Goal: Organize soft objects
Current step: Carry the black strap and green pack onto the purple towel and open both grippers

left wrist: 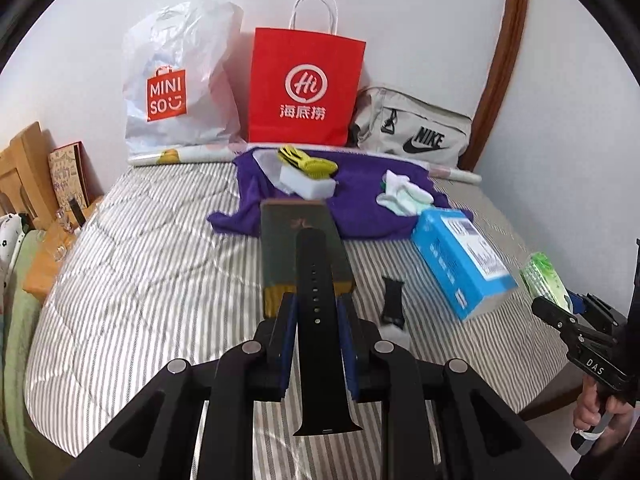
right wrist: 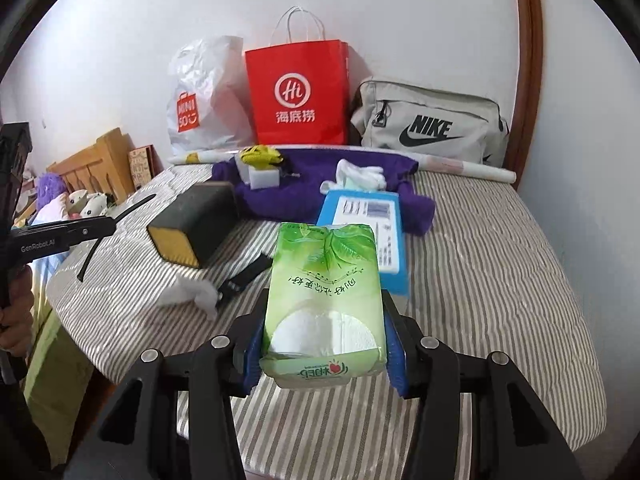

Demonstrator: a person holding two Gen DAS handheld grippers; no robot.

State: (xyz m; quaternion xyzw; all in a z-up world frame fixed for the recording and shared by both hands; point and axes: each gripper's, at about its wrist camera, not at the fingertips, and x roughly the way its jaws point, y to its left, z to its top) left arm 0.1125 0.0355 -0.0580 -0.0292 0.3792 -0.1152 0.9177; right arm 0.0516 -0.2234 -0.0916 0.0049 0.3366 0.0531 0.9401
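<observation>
1. Black strap (left wrist: 316, 300) was clamped between the blue pads of the left gripper (left wrist: 318, 340), sticking out forward past the fingertips and hanging back under the jaws too. Gripper angled down at the bed (left wrist: 140, 280), held above the sheet.
2. Right gripper (right wrist: 324, 344) was closed on a green tissue pack (right wrist: 324, 300), pads squeezing both long sides, pack lifted off the bed and tilted down like the gripper.
3. From the left camera you could see the right gripper off at the right edge with the tissue pack (left wrist: 544, 280) in it and a hand (left wrist: 596, 408) wrapped round the handle below.
4. From the right camera the left gripper (right wrist: 120, 216) poked in from the left edge, the strap (right wrist: 116, 232) drooping out of it.
5. Stuff lying on the bed: a dark box (left wrist: 296, 248) with a yellow end just ahead of the left gripper, a second strap piece (left wrist: 392, 300) beside it, a blue box (left wrist: 460, 260) to the right.
6. Further back, a purple cloth (left wrist: 340, 200) with a white sponge (left wrist: 308, 184), a yellow thing (left wrist: 308, 160) and white socks (left wrist: 404, 192) on top.
7. Against the wall: a white plastic bag (left wrist: 180, 84), a red paper bag (left wrist: 306, 88) and a grey Nike bag (left wrist: 416, 128).
</observation>
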